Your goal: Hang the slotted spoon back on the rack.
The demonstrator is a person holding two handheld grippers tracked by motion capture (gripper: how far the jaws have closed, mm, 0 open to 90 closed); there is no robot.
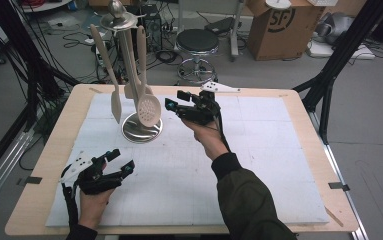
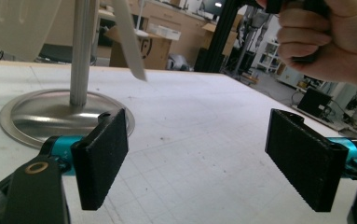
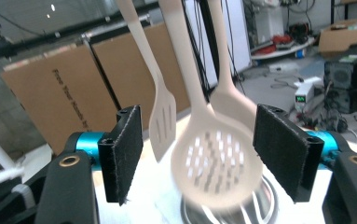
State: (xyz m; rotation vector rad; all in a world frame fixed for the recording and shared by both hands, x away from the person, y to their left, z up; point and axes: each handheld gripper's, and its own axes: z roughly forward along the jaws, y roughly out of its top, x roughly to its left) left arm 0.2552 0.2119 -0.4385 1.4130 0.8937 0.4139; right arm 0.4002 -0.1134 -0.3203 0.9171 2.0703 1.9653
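A metal utensil stand [image 1: 142, 129] sits on the white mat [image 1: 259, 165] covering the wooden table [image 1: 54, 150], at about ten o'clock from the mat's centre in the high view; its round base rests flat and its post rises upright to a capped top from which pale utensils hang. The perforated skimmer [image 1: 148, 110] hangs lowest, its round head just above the base, with a slotted spatula [image 1: 116, 106] at its nine o'clock and a further spoon [image 3: 234, 100] behind it. The right gripper [image 1: 175, 102], held in the person's right hand [image 1: 210, 137], points toward the stand from the skimmer's three o'clock; its jaws are spread wide and grasp nothing. In the right gripper view the blurred skimmer head lies between the two pads [image 3: 126, 154] without either pad pressing on it. The left gripper [image 1: 120, 161] rests low near the mat's near-left edge, at about seven o'clock from the stand and well apart from it; its jaws are likewise released and empty. In the left gripper view the stand's base lies at ten o'clock beyond the left pad.
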